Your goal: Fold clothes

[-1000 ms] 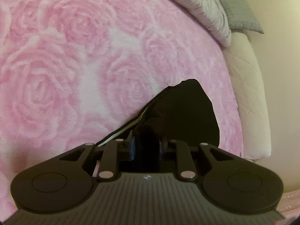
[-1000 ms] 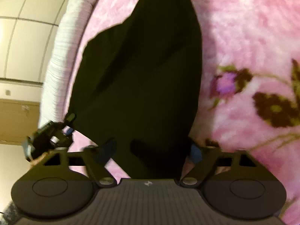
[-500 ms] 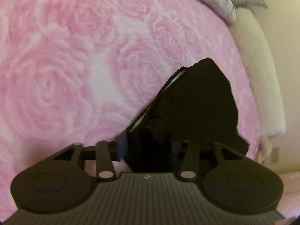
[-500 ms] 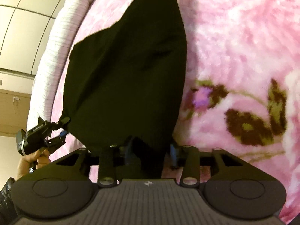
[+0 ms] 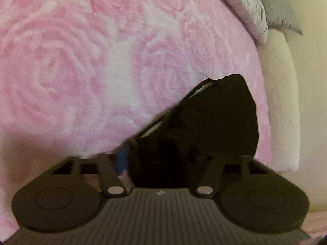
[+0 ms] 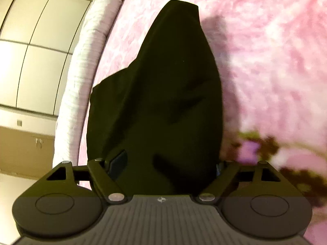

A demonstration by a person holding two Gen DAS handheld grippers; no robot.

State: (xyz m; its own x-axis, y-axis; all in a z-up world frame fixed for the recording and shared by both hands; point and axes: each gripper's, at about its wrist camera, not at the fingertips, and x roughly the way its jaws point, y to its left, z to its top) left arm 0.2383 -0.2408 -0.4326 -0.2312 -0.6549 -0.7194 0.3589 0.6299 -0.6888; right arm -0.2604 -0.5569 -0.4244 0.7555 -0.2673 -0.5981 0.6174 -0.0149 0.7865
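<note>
Black garment runs lengthwise straight ahead of the right tongs and rightward from the left tongs; both stand apart around its edges on the bed.

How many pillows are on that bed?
2, both at the far end of the pink rose blanket in the left wrist view: a striped pillow and, beside it at the edge, a grey pillow. More may lie outside the frame.
</note>
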